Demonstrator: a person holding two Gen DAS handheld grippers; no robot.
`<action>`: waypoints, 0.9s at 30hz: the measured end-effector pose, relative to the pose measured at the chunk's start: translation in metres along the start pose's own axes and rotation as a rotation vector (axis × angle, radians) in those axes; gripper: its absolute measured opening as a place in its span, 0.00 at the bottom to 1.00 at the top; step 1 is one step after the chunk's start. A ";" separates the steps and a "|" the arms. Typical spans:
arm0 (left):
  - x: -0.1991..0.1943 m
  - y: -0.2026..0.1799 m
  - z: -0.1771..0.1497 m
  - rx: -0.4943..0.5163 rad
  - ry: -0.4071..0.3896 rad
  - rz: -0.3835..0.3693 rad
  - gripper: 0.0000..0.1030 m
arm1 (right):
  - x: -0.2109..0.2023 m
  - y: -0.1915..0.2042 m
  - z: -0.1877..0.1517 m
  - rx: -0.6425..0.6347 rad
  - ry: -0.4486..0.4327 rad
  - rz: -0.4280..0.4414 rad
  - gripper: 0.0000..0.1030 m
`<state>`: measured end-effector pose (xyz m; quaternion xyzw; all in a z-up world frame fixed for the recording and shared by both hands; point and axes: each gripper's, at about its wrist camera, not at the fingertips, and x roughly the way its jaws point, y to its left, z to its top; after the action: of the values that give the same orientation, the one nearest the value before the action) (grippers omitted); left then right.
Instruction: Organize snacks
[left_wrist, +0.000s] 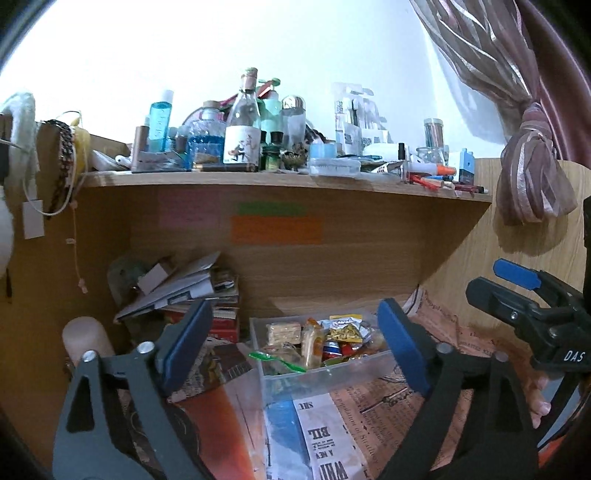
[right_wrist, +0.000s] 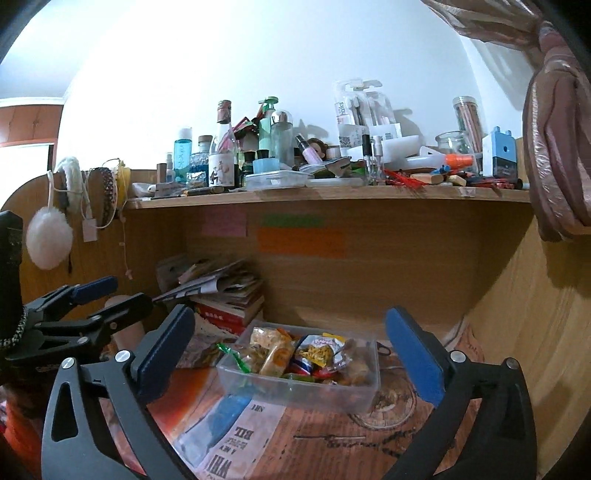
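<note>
Clear plastic box of snacks sits on the tabletop under the shelf; left hand-held gripper and right hand-held gripper gape empty. Placing looks finished; next, withdraw.

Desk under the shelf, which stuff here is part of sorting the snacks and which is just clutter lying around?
Part of the job:
- clear plastic box
- wrapped snacks inside it
- left gripper and right gripper, both open, holding nothing

Just lying about:
- bottles on the shelf
- stack of books
- sticky notes
- white pompom
- curtain
</note>
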<state>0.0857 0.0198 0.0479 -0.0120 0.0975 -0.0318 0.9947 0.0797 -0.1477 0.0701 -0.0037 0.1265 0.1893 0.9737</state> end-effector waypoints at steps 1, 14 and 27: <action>-0.003 0.000 -0.001 0.000 -0.006 0.004 0.94 | -0.001 0.000 0.000 0.001 0.001 -0.002 1.00; -0.014 -0.007 -0.002 0.021 -0.023 0.011 0.97 | -0.005 0.000 -0.007 0.000 0.009 -0.006 1.00; -0.014 -0.010 -0.003 0.027 -0.022 0.006 0.97 | -0.007 0.001 -0.007 0.000 0.006 -0.016 1.00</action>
<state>0.0707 0.0108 0.0480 0.0015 0.0862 -0.0300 0.9958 0.0715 -0.1501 0.0653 -0.0051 0.1291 0.1817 0.9748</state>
